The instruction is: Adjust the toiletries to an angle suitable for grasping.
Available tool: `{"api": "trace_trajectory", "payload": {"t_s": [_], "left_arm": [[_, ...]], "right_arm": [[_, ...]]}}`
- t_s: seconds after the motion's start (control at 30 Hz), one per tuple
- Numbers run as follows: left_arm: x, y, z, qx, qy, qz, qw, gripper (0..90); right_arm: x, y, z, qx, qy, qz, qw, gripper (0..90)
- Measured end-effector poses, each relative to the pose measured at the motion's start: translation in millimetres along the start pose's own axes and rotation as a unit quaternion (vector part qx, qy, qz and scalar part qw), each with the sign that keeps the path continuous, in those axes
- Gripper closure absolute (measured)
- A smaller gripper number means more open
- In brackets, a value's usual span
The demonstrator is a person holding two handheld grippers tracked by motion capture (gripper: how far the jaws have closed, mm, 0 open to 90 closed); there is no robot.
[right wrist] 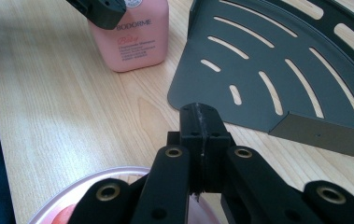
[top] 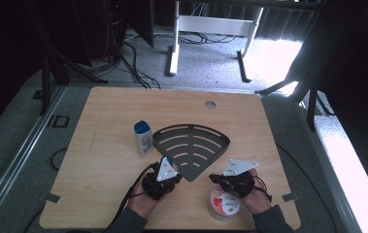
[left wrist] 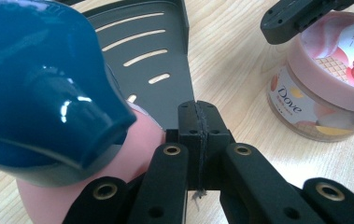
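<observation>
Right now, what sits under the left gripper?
A pink bottle with a blue cap stands under the left gripper, beside the grey tray's point. In the high view the gripper covers nearly all of it; whether they touch is unclear.

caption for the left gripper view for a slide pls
Shut left gripper beside a pink bottle with a blue cap, facing a dark slotted corner shelf and a Dove jar.

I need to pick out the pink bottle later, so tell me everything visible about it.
The pink bottle stands upright on the wooden table, just beside the corner tip of the dark slotted shelf tray. Its body looks like glossy pink plastic, topped by a rounded, shiny teal-blue cap. The front carries printed lettering, including "BODORME" and "Baby". The left tool hangs close beside it, shut, not gripping it.
</observation>
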State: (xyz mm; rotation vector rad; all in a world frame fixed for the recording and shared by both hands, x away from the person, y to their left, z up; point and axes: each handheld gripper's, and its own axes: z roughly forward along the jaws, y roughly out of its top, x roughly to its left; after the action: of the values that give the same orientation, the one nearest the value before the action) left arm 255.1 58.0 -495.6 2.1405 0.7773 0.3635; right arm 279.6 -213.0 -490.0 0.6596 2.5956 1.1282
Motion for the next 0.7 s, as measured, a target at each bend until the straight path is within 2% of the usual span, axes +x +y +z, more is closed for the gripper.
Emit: {"api": "trace_trajectory", "payload": {"t_s": [0.2,0.33,0.7], "left_arm": [[5.2,-1.3,-1.3,0.000,0.008,-0.001,1.0000,89.9],[12.9,-4.0,-4.8,0.001,0.012,-0.007,0.9999,89.9],[38.0,-11.6,-14.6,0.005,0.029,-0.004,0.9995,89.8]], "right_arm": [[-0.9,-0.5,-0.9,-0.001,0.000,-0.001,1.0000,90.0],[-1.1,-0.9,-1.4,-0.001,0.000,0.000,1.0000,90.0],[-0.6,-1.0,-1.0,0.001,0.001,-0.001,1.0000,90.0]]}}
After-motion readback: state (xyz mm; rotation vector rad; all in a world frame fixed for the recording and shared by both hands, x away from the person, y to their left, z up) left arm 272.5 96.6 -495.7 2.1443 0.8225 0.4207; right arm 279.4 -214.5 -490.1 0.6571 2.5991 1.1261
